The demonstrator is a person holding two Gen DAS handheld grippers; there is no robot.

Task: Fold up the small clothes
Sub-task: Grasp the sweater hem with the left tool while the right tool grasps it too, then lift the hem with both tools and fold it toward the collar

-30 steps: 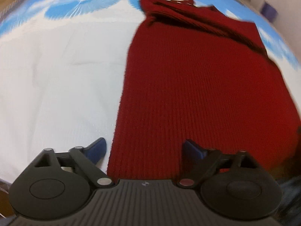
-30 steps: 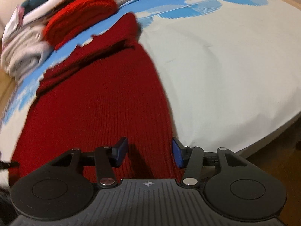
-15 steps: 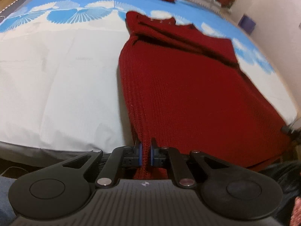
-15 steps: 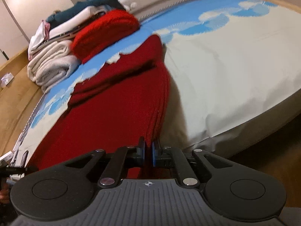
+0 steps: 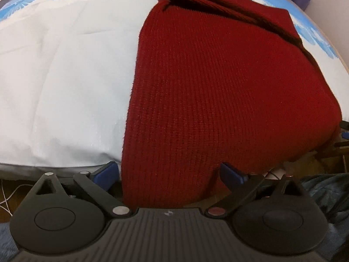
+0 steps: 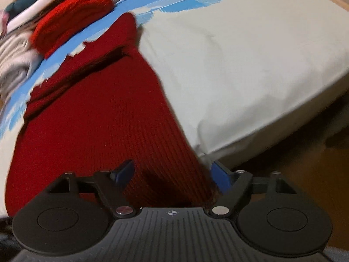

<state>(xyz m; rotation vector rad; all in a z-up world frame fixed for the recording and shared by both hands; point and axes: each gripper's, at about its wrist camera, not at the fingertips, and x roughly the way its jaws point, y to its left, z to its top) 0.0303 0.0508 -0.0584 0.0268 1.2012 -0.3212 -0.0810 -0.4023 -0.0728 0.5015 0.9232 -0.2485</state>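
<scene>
Half a second ago both claws were clenched on the hem of the red knit garment; now the left gripper and the right gripper are opening, released, with the hem lying loose between their jaws, so I judge it laid out for the next fold.

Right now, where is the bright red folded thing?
In the right wrist view, the bright red folded knit sits at the upper left, at the far end of the bed, just beyond the dark red sweater and beside stacked laundry.

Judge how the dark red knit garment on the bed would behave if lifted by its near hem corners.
The dark red knit garment would probably sag and fold, since its hem already drapes over the bed edge. Its thick ribbed knit suggests moderate weight and good grip, unlikely to slip.
</scene>
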